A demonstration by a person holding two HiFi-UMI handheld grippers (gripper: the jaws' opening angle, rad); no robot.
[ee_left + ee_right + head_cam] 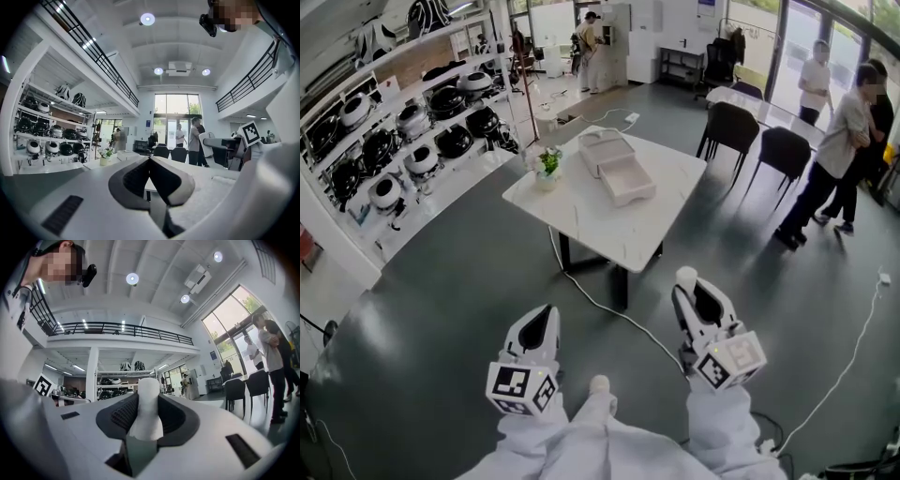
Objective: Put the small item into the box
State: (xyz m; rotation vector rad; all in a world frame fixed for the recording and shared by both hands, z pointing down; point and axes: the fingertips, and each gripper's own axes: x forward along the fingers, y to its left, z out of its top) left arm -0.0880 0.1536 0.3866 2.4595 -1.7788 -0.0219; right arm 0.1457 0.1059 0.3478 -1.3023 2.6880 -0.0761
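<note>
**Both grippers short of the table, item in right jaws**

2 grippers, both on the near side of the white marble-look square table with dark legs (609, 230), well apart from it, over grey floor. Left gripper (546, 317) (150, 161): jaws clenched together, nothing between them. Right gripper (694, 295) (145, 401): jaws grasping 1 small white cylindrical item (685, 277) (146, 404), upright between the pads, top sticking out past them. So the item is off the table, in the right gripper, not in the box. 2 marker cubes, one per gripper: left cube (523, 386), right cube (729, 361), both nearer the person than the table. White sleeves behind each.

On the table, 2 things:
- 1 white rectangular box with its lid flipped open (630, 195), about mid-table, toward the far side
- 1 small green plant in a white pot (548, 167), at the table's left corner, apart from the box

Around the table:
- 2 dark chairs (731, 127), to its right, side by side
- 3 standing people (844, 150), well right of the table, beyond the chairs
- 1 more person (589, 42), far behind the table
- 1 white cable (609, 309) on the floor, running from under the table toward the near side
- 1 white wall shelving unit (403, 141), left of the table, holding rows of round black-and-white units; too small to count reliably
</note>
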